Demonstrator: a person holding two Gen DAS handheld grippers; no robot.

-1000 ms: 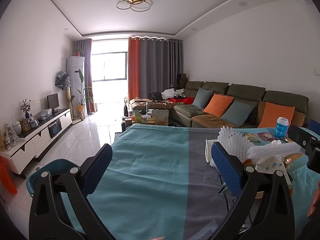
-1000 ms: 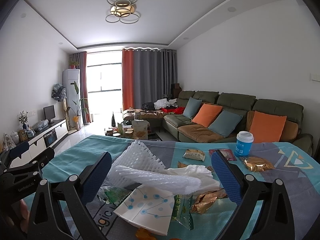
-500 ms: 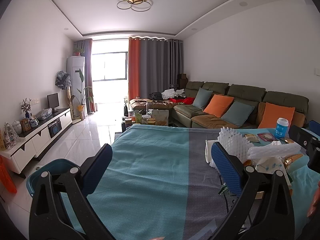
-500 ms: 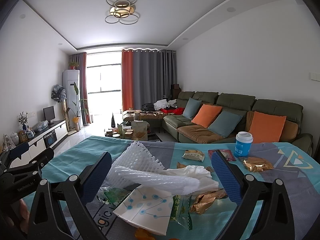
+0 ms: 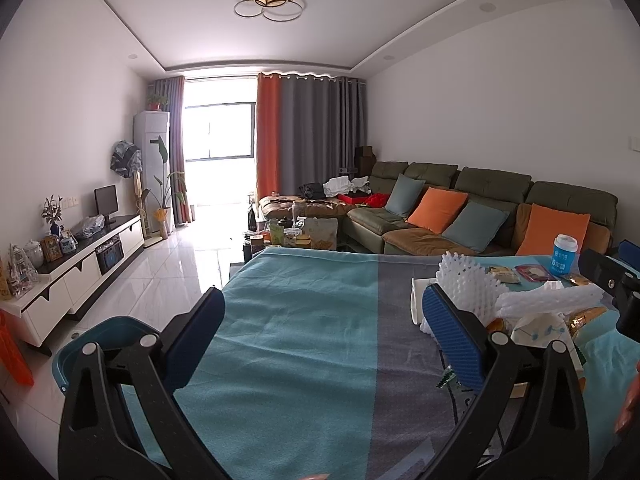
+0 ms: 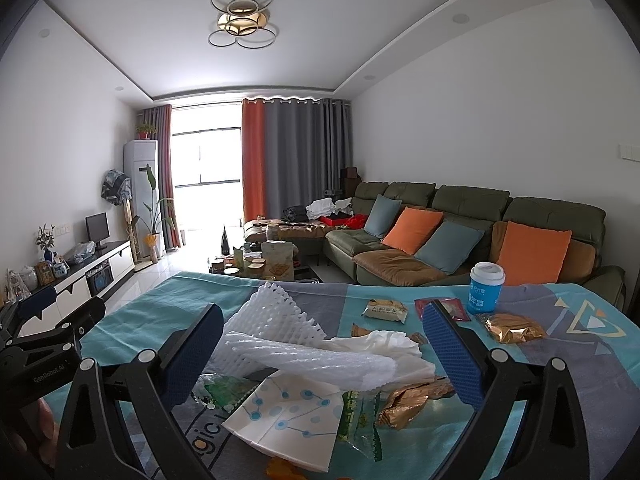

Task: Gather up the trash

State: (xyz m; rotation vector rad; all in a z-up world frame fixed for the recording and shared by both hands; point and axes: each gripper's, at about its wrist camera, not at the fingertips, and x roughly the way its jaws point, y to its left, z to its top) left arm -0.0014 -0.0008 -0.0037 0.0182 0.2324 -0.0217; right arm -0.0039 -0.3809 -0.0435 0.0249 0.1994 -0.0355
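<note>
- the left gripper (image 5: 322, 336) is hovering over a bare stretch of the bench (image 5: 304, 332), its jaws standing wide apart and gripping nothing.
- the right gripper (image 6: 320, 346) is hanging with jaws apart too, over the trash pile (image 6: 320, 360): white foam netting, wrappers and a dotted paper.
- a blue cup (image 6: 485, 288) is standing upright behind the pile.
- a teal bin (image 5: 86, 344) is sitting on the floor left of the bench.
</note>
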